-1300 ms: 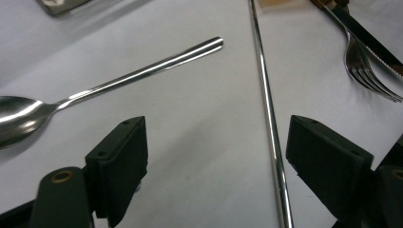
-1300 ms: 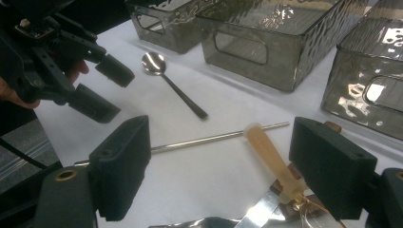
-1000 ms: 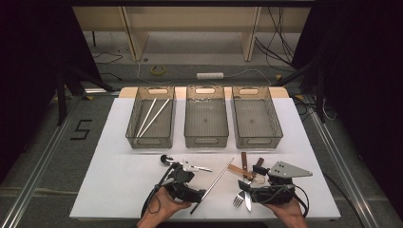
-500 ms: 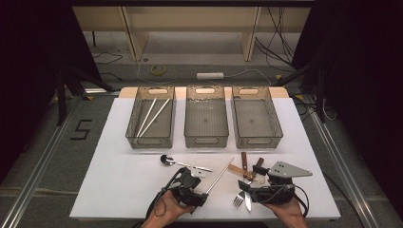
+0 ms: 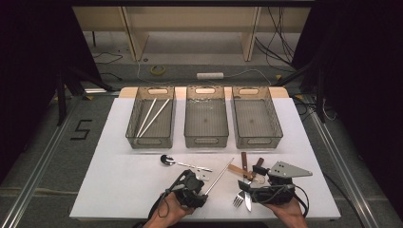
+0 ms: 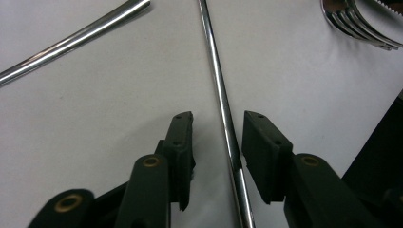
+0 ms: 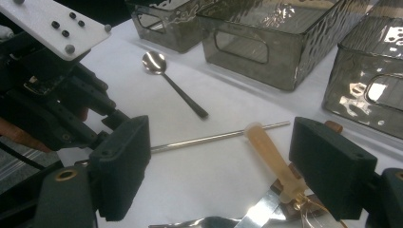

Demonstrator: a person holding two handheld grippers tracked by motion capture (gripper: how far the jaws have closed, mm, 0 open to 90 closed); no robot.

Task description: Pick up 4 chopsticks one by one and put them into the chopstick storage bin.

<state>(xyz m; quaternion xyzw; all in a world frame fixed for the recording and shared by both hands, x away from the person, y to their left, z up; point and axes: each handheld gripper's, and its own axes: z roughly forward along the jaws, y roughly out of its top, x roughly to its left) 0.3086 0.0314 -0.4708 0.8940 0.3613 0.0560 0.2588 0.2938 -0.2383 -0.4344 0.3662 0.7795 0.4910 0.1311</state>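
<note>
A thin metal chopstick (image 5: pixel 219 175) lies slanted on the white table (image 5: pixel 123 190), its near end between the jaws of my left gripper (image 5: pixel 202 192). In the left gripper view the chopstick (image 6: pixel 223 95) runs between the two pads (image 6: pixel 183 142) of that gripper (image 6: pixel 218 115). A gap shows on each side, and the jaws have just been closing. My right gripper (image 5: pixel 251 177) stands wide open beside it. In its own view the right gripper (image 7: pixel 223 171) frames a pale-handled knife (image 7: pixel 268 152) and the chopstick (image 7: pixel 214 137), touching neither.
Three grey bins stand in a row at the back. The left bin (image 5: pixel 133 135) holds two chopsticks (image 5: pixel 152 116). A spoon (image 5: pixel 167 160), a fork (image 5: pixel 239 199), a knife (image 5: pixel 248 202) and wood-handled cutlery (image 5: pixel 244 161) lie near the grippers.
The left gripper has shifted a little to the right, over the chopstick's near end, and its jaws have narrowed around it. The right gripper has stayed put.
</note>
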